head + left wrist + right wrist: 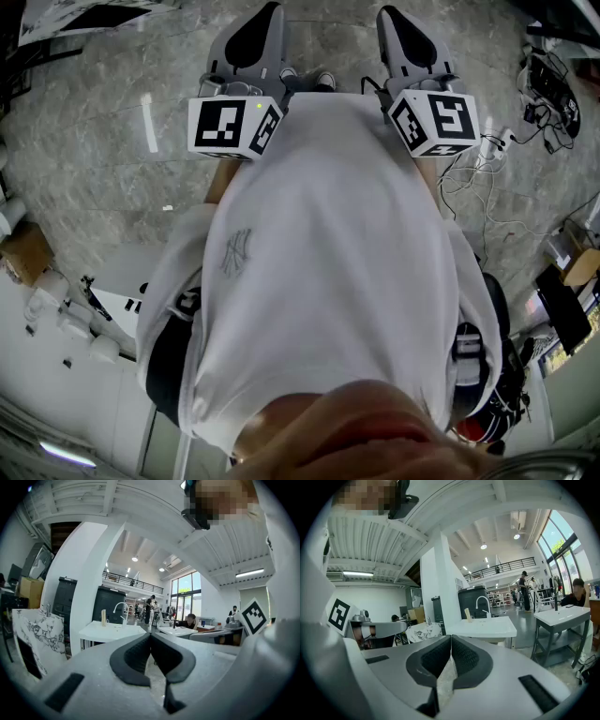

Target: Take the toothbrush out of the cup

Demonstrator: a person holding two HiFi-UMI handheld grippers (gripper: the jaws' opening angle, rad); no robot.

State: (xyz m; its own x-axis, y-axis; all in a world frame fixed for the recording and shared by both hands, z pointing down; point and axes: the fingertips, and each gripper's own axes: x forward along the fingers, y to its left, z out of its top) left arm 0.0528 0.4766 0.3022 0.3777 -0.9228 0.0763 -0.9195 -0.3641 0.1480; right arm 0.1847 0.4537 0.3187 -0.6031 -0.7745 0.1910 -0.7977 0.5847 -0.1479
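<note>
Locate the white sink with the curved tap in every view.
Head view: not in it.
Left gripper view: white sink left of centre, at mid height.
Right gripper view: the sink just right of centre, at mid height.
Shared landmark: the tall dark cabinet right behind it in both gripper views.

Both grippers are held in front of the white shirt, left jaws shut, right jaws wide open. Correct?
Not quite: the right gripper is shut too, its jaws together on nothing, as the right gripper view shows. The rest stands.
</note>
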